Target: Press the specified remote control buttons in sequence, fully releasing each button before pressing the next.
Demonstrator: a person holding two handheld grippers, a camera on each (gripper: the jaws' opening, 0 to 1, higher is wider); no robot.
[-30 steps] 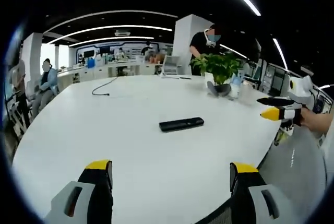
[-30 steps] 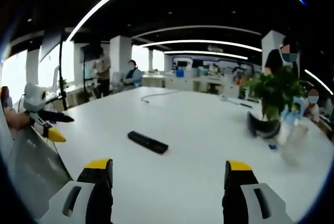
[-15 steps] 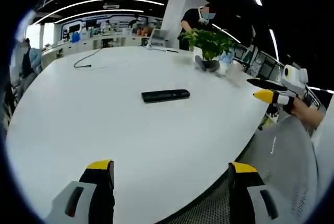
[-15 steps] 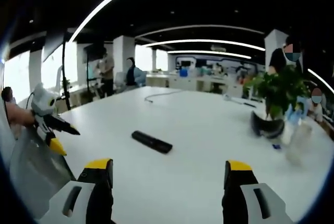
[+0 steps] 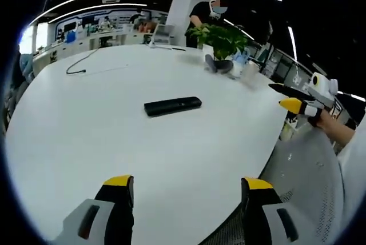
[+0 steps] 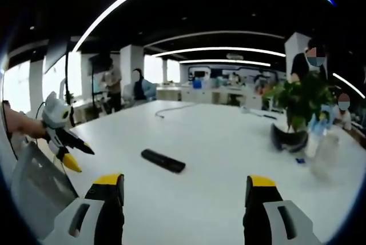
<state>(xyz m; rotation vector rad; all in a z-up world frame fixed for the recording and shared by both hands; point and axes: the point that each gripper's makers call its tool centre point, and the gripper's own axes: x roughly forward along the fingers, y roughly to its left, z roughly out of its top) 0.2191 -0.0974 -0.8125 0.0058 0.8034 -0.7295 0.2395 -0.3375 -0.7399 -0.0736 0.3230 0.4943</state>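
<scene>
Black and slim, the remote (image 5: 172, 106) lies flat on the white table (image 5: 86, 136), alone on a bare stretch of the top and well apart from both grippers. In the right gripper view it (image 6: 163, 160) lies at a slant, a little left of centre.

The left gripper (image 5: 187, 191) hangs over the near table edge, jaws spread wide with nothing between them. The right gripper (image 6: 187, 187) is the same — wide apart, holding nothing. Each shows in the other's view, off the table's side: the right gripper (image 5: 293, 97) beside a grey mesh chair back (image 5: 311, 182), held in a hand (image 5: 334, 129).

Farther along the table, a potted plant (image 5: 222, 44) stands near the rim, with a clear cup (image 6: 323, 155) just beside it. A thin cable (image 5: 80, 65) trails across the far part — beyond it, people stand and sit in an office lit by long ceiling strips (image 6: 223, 50).
</scene>
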